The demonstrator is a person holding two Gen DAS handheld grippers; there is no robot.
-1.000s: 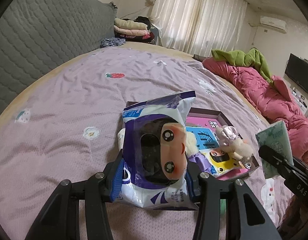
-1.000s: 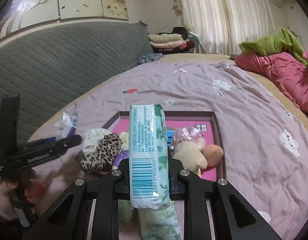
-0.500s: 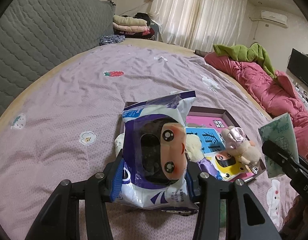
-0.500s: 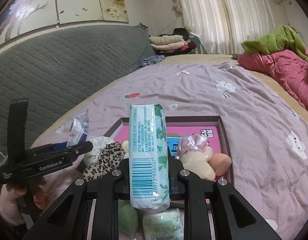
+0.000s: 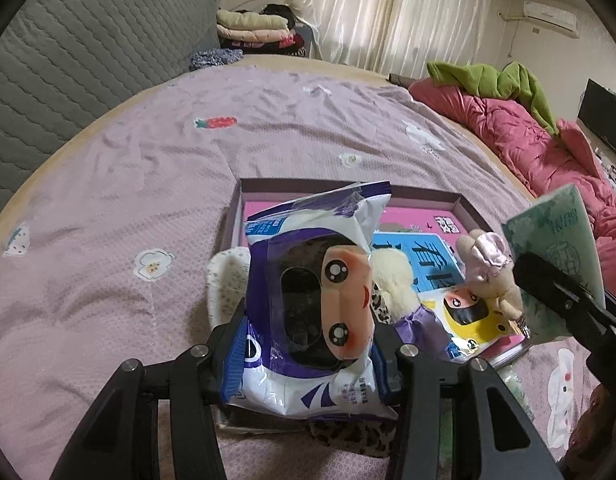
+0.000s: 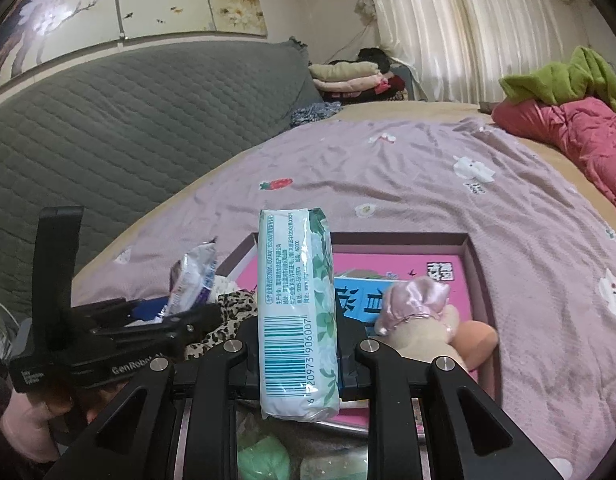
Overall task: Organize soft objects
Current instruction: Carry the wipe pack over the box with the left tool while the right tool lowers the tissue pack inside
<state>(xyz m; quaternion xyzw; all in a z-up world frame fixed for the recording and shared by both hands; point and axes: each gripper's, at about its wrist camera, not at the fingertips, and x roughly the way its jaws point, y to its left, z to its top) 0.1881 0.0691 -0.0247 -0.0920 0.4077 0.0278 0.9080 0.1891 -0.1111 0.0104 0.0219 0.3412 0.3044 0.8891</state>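
In the left wrist view, the left gripper [image 5: 308,344] has its jaws closed on a purple-and-white wipes pack [image 5: 312,304] with a cartoon face, held upright above the near edge of the shallow box [image 5: 464,204] on the lilac bedspread [image 5: 108,208], where a plush doll [image 5: 488,268] and leopard-print cloth [image 5: 352,436] lie. In the right wrist view, the right gripper [image 6: 298,354] clamps a slim green-and-white tissue pack [image 6: 296,312] upright on its edge, barcode facing the camera, over the same box [image 6: 474,256], with the plush doll [image 6: 420,316] just to its right.
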